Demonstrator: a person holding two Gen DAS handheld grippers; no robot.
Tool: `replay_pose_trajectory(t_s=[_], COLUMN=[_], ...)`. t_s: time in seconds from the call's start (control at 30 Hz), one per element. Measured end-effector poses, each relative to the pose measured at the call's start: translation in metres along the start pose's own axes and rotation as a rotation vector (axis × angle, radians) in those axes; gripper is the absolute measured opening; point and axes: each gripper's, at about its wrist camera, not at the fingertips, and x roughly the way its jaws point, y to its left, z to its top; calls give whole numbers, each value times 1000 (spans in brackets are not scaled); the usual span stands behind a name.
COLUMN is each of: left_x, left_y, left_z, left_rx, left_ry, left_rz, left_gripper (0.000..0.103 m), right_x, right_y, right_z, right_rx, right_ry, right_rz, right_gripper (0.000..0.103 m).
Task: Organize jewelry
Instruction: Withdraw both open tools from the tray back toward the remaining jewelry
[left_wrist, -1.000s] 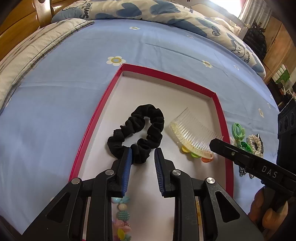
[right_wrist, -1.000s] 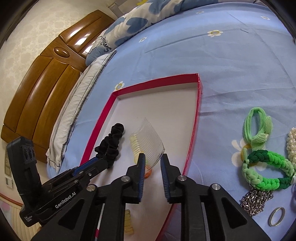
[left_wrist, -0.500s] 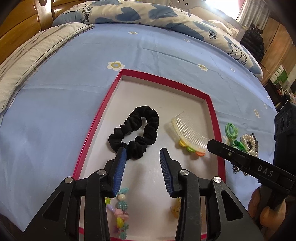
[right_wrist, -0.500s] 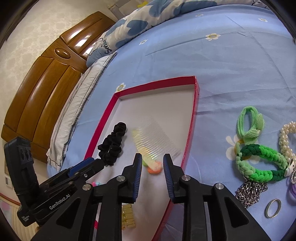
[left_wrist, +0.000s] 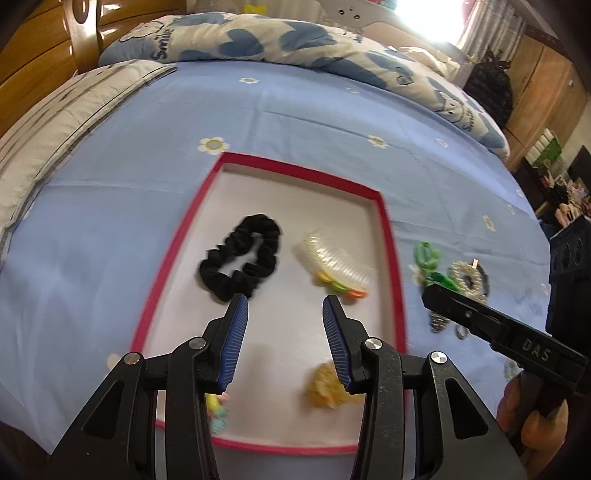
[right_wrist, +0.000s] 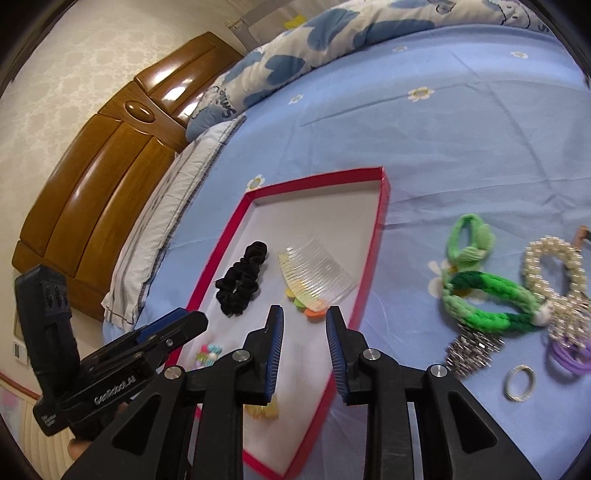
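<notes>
Left gripper up over the near half of the red-rimmed tray, jaws spreading, nothing between the blue pads. Right gripper over the tray's near right side, jaws apart by a narrow gap and empty too.

Nearest in the tray: a yellowish hair clip just under the left gripper's right finger, plus a pastel beaded piece poking out from behind its left finger. A bit farther, just past the left fingertip: black scrunchie, flat on the white floor, not touched. To its right, clear hair comb with coloured bits on its near edge, lying just beyond the right gripper's tips.

Outside the tray on the blue flowered bedsheet, off to the right: silver ring, metal chain, purple hair ties, green braided band, pearl loop, then a light green hair tie farthest out.
</notes>
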Motion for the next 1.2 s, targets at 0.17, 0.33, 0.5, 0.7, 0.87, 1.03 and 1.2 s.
replay_pose_trajectory(t_s=[0.17, 0.33, 0.5, 0.7, 0.87, 1.03, 1.2], left_x=[-10, -14, -13, -10, -6, 0, 6], left_y=[-22, -47, -69, -91, -110, -130, -145], left_z=[-7, -17, -30, -42, -50, -60, -65], left_rx=[27, 68, 100, 141, 181, 223, 252], left_ry=[-6, 7, 28, 54, 77, 103, 128], left_rz=[-32, -68, -93, -115, -134, -154, -168], left_gripper=[41, 42, 43, 44, 44, 44, 43], right_x=[-39, -73, -101, -135, -164, -187, -199], right_y=[-9, -31, -58, -90, -111, -129, -143], right_z=[-15, -34, -54, -80, -100, -115, -125], right_rx=[-25, -8, 32, 68, 103, 123, 135], right_ry=[-47, -73, -94, -115, -147, -168, -170], right_rz=[-26, -85, -145, -246, -320, -385, -433], right_gripper=[38, 43, 45, 46, 48, 50, 52])
